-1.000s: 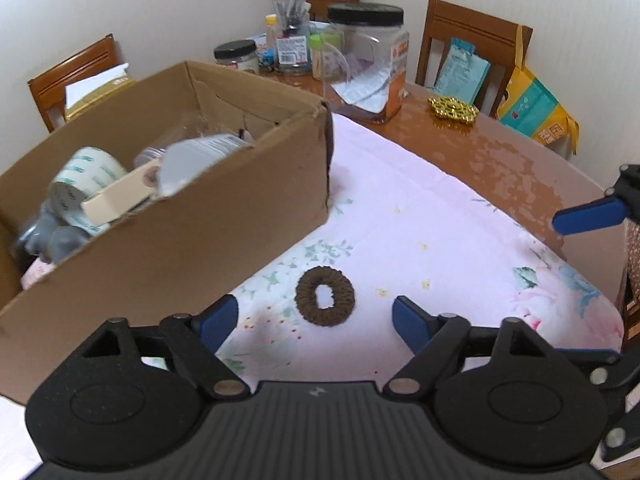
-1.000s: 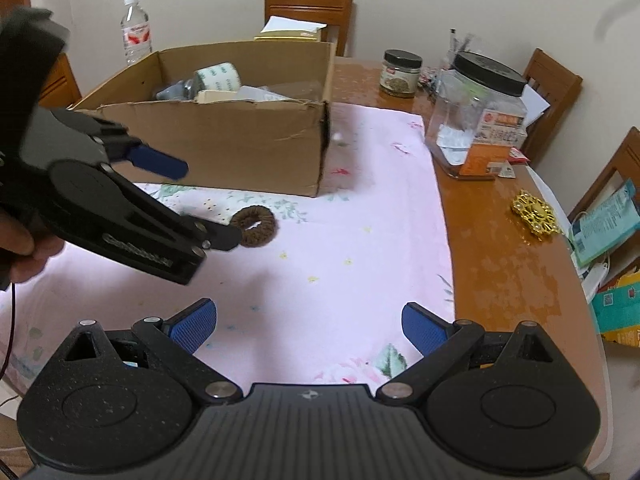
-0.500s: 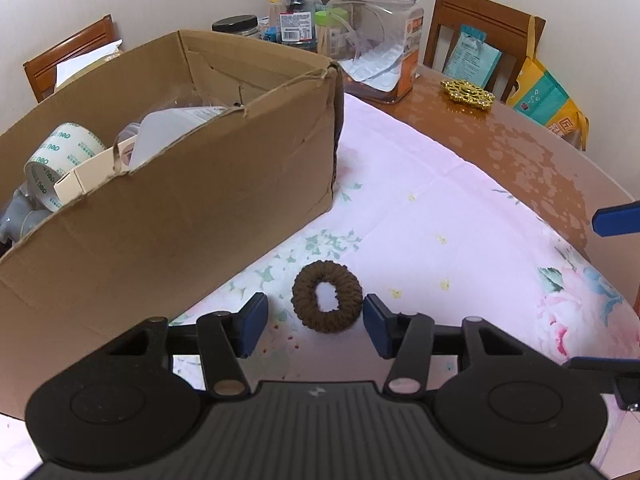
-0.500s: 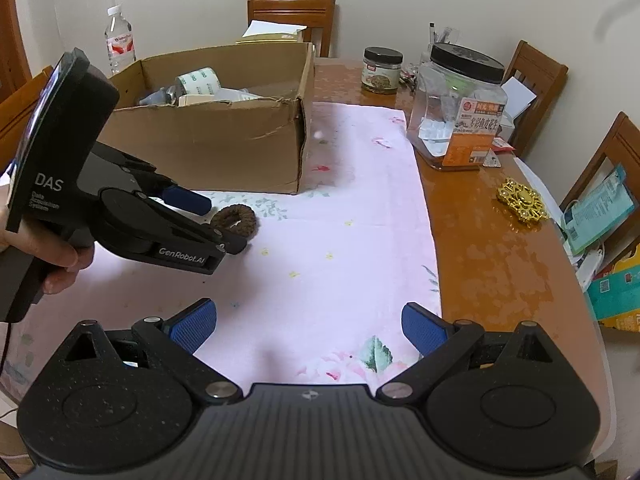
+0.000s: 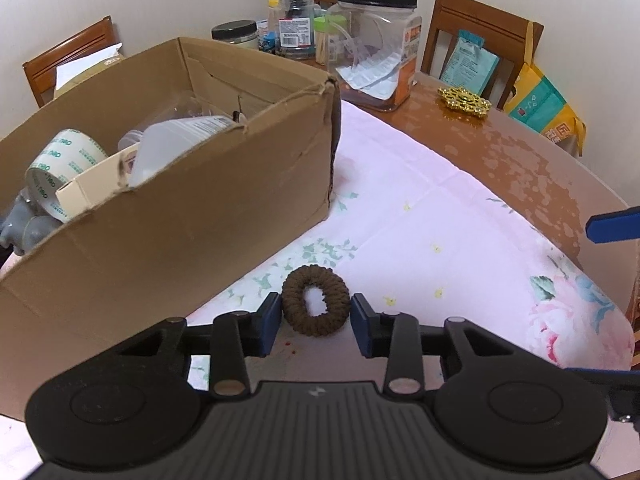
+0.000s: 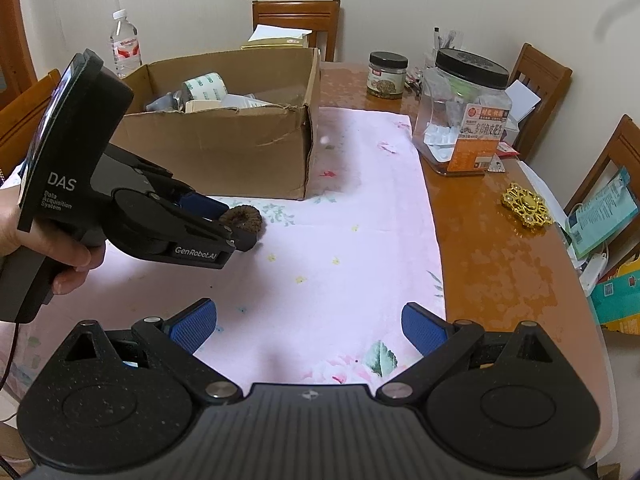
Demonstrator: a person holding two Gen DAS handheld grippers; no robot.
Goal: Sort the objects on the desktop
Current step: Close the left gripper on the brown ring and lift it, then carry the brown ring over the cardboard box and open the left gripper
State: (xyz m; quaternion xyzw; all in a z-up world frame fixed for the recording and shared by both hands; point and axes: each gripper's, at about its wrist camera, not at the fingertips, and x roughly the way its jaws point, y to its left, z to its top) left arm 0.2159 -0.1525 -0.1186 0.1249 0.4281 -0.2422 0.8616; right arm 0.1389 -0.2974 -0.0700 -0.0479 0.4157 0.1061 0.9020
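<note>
Just in front of the box [image 5: 208, 216], on the pink cloth [image 5: 440, 240], lies the brown scrunchie [image 5: 316, 300]. It looks soft, light and springy, so it should squash rather than slip; a pinch across its outer sides suits it. The left gripper [image 5: 314, 322] is closing on exactly those sides, pads touching. The right gripper [image 6: 308, 326] stands spread and empty.

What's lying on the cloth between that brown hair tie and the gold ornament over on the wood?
Nothing. In the right wrist view, only bare pink cloth and then bare table separate the hair tie from the gold ornament.
</note>
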